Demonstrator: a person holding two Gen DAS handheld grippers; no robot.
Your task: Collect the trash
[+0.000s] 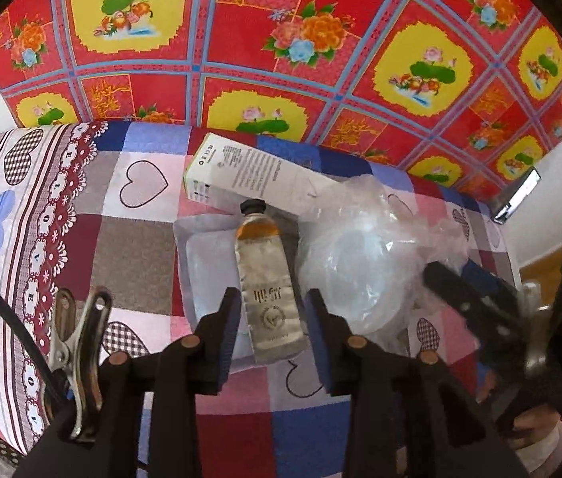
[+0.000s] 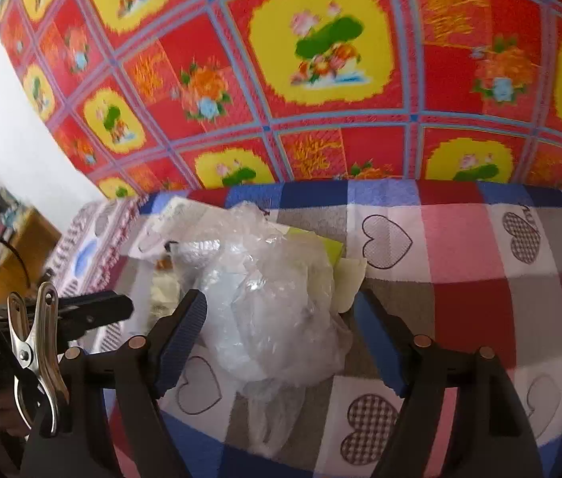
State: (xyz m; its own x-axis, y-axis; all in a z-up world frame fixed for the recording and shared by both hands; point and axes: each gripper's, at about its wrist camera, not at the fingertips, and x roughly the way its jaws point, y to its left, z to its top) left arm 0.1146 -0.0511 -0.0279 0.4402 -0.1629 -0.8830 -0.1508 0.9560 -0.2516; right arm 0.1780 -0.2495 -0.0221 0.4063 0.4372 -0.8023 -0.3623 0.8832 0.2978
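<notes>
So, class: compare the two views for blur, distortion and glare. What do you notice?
Left wrist view: sharp on the tube, right tool motion-blurred. Right wrist view: softly blurred throughout, glare on the plastic bag. Both: fisheye bends the red cloth grid.

A patchwork cloth [image 1: 137,239] of red, blue, pink, grey and white squares with outlined and checked hearts covers the surface across the lower half of both views. At the left of the left-wrist frame a second cloth [image 1: 14,215] lies over it, with a scalloped lace-print border, hearts and letters. Behind, filling the upper part of each frame, hangs a red sheet [image 1: 281,40] with a blue grid, yellow lotus panels, orange flowers and gold characters. A white wall [image 2: 10,127] shows at the left of the right-wrist frame, with a yellowish wooden piece of furniture [image 2: 26,247] below it, blurred.
</notes>
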